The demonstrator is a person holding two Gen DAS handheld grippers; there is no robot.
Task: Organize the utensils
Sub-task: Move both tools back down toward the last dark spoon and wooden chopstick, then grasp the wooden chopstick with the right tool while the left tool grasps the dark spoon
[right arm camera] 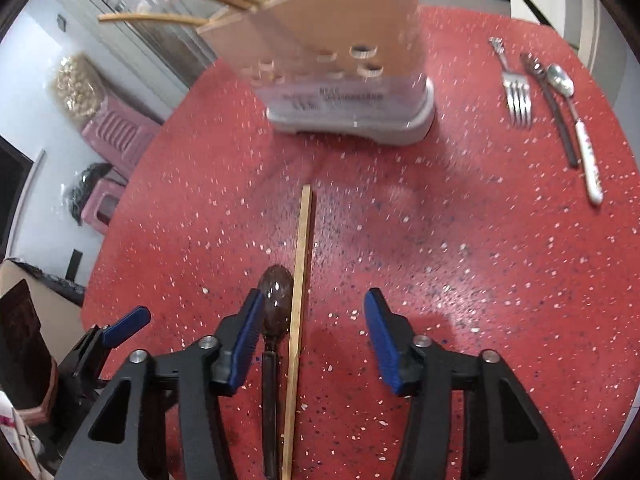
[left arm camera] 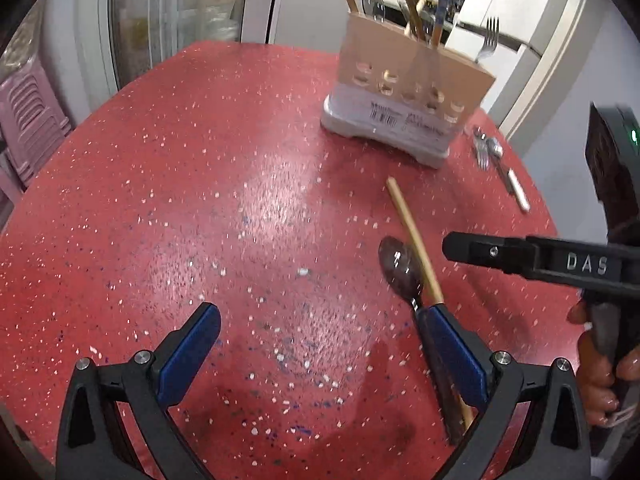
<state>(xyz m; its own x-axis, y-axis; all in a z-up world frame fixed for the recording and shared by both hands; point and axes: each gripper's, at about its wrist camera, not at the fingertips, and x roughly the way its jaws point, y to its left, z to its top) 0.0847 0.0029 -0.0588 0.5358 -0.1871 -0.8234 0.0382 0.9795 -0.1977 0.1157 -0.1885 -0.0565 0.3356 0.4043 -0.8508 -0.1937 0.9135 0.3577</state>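
red speckled table (left arm camera: 200,208); pink stool (right arm camera: 120,136); bagged dark item (right arm camera: 86,192)

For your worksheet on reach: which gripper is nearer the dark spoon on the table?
Right. The right gripper straddles the dark spoon; the left gripper has it beside one finger.

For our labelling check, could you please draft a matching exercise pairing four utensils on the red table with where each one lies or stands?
Things:
1. dark brown spoon
2. single wooden chopstick
3. silver metal fork
4. blue-patterned chopstick

Places:
A. standing in the beige utensil holder
B. right of the holder, beside a white-handled spoon
C. between the right gripper fingers, beside its left finger
D. lying alongside the brown spoon

Pairs: 1-C, 2-D, 3-B, 4-A
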